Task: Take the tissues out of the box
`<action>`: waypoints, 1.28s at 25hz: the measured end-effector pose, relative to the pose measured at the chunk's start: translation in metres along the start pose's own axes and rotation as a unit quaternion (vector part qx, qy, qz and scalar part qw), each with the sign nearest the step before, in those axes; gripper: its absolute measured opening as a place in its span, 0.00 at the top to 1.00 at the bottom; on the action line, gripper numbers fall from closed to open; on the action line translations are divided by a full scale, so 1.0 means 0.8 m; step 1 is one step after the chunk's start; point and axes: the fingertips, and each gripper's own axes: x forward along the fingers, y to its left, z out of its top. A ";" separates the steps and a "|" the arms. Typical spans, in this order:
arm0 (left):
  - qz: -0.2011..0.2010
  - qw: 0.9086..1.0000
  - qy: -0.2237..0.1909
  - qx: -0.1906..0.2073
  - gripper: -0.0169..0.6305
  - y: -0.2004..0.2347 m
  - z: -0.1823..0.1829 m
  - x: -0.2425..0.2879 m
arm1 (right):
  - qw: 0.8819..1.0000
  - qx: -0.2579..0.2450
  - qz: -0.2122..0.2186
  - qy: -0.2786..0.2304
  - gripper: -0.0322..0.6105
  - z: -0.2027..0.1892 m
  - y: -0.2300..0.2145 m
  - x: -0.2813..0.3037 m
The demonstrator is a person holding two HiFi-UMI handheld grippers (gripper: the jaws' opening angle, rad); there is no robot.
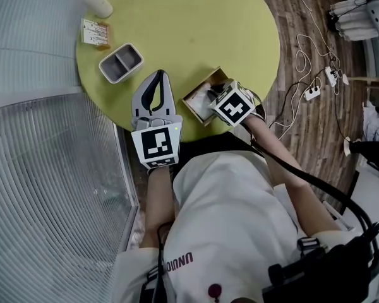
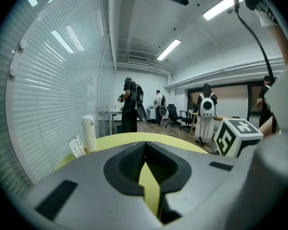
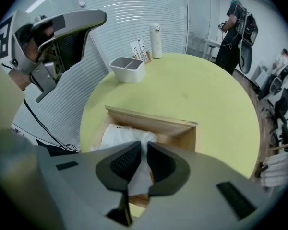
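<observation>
An open wooden box point(image 1: 199, 100) stands at the near edge of the round yellow-green table point(image 1: 196, 24). White tissues point(image 3: 121, 134) lie inside the box point(image 3: 156, 122). My right gripper point(image 3: 144, 146) reaches down into it, and its jaws pinch a fold of tissue that rises between the pads. In the head view the right gripper point(image 1: 213, 97) covers most of the box's inside. My left gripper point(image 1: 156, 76) hovers left of the box at the table's edge, jaws together and holding nothing. Its own view shows the left gripper point(image 2: 145, 145) with its tips touching.
A white two-compartment container point(image 1: 120, 62) sits at the table's left, with a small card stand point(image 1: 95, 32) and a white bottle point(image 1: 93, 0) beyond it. A ribbed glass wall runs along the left. Cables and a power strip point(image 1: 312, 92) lie on the wood floor to the right. People stand far off.
</observation>
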 end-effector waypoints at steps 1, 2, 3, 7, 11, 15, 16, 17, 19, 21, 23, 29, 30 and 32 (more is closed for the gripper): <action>0.001 1.000 -0.001 0.000 0.95 0.000 0.000 0.000 | 1.000 0.001 -0.001 -0.002 0.87 0.000 0.000 -0.001; 0.003 1.000 -0.002 -0.001 0.95 0.001 0.001 -0.001 | 1.000 0.001 -0.001 -0.004 0.87 0.001 -0.001 -0.003; 0.004 1.000 -0.002 -0.002 0.95 0.002 0.001 -0.001 | 1.000 0.002 -0.001 -0.007 0.87 0.002 0.000 -0.005; 0.006 1.000 -0.003 -0.005 0.95 0.003 0.002 -0.002 | 1.000 0.009 0.001 -0.017 0.88 0.006 0.001 -0.013; 0.007 1.000 -0.005 -0.004 0.95 0.003 0.004 -0.003 | 1.000 0.018 0.005 -0.023 0.88 0.006 0.003 -0.019; 0.008 1.000 -0.006 -0.004 0.95 0.003 0.003 -0.004 | 0.999 0.017 0.006 -0.026 0.88 0.008 0.004 -0.021; 0.008 1.000 -0.006 -0.003 0.95 0.002 0.004 -0.005 | 0.999 0.017 0.006 -0.027 0.88 0.008 0.005 -0.023; 0.009 1.000 -0.006 -0.002 0.95 0.001 0.004 -0.006 | 0.999 0.016 0.006 -0.028 0.89 0.008 0.005 -0.025; 0.010 1.000 -0.007 -0.001 0.95 0.000 0.005 -0.007 | 0.999 0.014 0.006 -0.032 0.89 0.010 0.006 -0.028; 0.012 1.000 -0.007 -0.002 0.95 0.001 0.004 -0.007 | 0.999 0.015 0.006 -0.031 0.89 0.011 0.006 -0.029; 0.013 1.000 -0.007 -0.003 0.95 0.001 0.002 -0.008 | 0.999 0.014 0.006 -0.031 0.89 0.010 0.007 -0.030; 0.019 1.000 -0.009 0.001 0.95 0.001 0.002 -0.011 | 0.999 0.023 0.004 -0.037 0.89 0.011 0.006 -0.034; 0.019 1.000 -0.009 0.000 0.95 0.001 0.002 -0.011 | 0.999 0.023 0.003 -0.038 0.89 0.011 0.006 -0.034; 0.020 1.000 -0.009 -0.001 0.95 0.002 0.001 -0.012 | 0.999 0.022 0.003 -0.038 0.89 0.012 0.006 -0.035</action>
